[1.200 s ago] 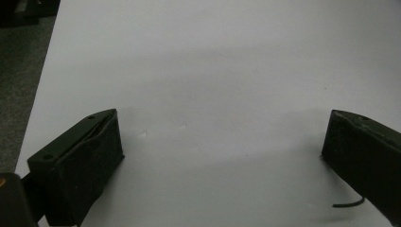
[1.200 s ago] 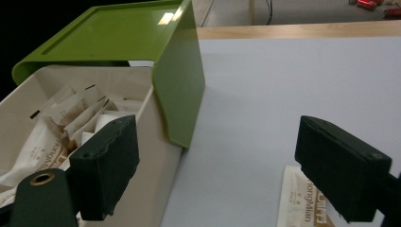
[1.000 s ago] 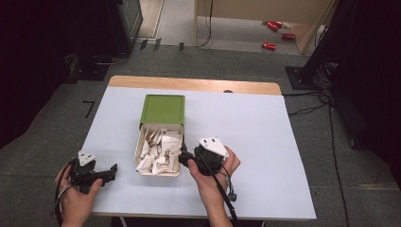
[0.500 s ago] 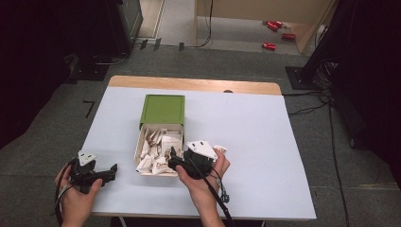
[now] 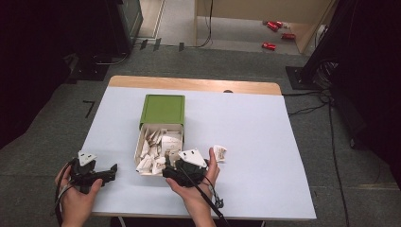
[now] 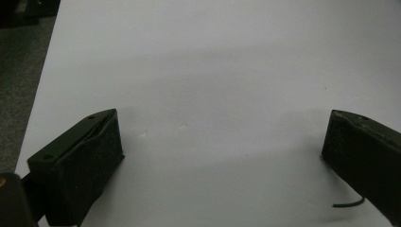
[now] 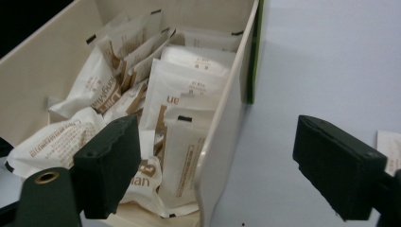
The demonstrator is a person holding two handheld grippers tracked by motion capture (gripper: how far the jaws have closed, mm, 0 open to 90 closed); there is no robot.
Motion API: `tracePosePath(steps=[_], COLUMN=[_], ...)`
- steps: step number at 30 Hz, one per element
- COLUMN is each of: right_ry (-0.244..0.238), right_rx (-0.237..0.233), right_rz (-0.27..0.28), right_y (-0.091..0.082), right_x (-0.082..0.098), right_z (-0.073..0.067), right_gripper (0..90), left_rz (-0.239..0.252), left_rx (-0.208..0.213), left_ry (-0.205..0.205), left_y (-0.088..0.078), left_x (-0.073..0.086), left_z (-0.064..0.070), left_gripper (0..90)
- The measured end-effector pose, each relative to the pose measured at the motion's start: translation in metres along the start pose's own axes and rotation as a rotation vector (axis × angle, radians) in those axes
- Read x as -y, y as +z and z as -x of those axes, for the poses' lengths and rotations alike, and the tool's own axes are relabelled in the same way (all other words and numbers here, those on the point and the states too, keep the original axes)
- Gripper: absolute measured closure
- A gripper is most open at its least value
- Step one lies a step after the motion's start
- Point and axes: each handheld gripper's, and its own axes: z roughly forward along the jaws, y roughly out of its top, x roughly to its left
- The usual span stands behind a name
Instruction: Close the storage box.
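An open cream box (image 5: 140, 142) with its green lid (image 5: 163, 109) folded back holds several white and brown sachets (image 5: 163, 144). In the right gripper view the sachets (image 7: 184, 90) lie heaped inside the box's wall (image 7: 222, 137). My right gripper (image 5: 169, 171) is at the box's near right corner. It stands open (image 7: 222, 170), with one jaw over the sachets and the other outside the wall. One loose sachet (image 5: 219, 152) lies on the table to the right of that hand. My left gripper (image 5: 111, 171) is open (image 6: 222, 156) over bare table left of the box.
The pale table (image 5: 246, 127) has a wooden strip (image 5: 194, 84) along its far edge. Dark floor surrounds it, with cables (image 5: 307, 111) at the right and red items (image 5: 269, 46) on the floor far behind.
My right gripper has moved left from the open table to the box's near right corner. A sachet now lies where it was. The left gripper has not moved.
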Motion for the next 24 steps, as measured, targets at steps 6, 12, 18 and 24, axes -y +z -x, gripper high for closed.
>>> tracePosePath(steps=[6, 12, 18, 24], right_ry=[-0.005, 0.007, 0.01, 0.008], right_rx=[0.022, 0.049, 0.026, 0.054], right_rz=[-0.001, 0.013, 0.051, 0.057], right_y=[0.003, 0.004, 0.001, 0.0], right_x=[0.01, 0.022, 0.025, 0.028], right_z=[-0.004, -0.004, -0.001, 0.0], right_gripper=[28.6, 39.6, 58.1, 62.6], left_rz=[0.0, 0.001, 0.001, 0.001], left_rx=[0.0, 0.0, 0.0, 0.0], left_ry=[0.0, 0.0, 0.0, 0.0], left_y=[0.0, 0.0, 0.0, 0.0], left_x=[0.0, 0.0, 0.0, 0.0], left_z=[0.0, 0.0, 0.0, 0.0], left_gripper=[0.0, 0.0, 0.0, 0.0])
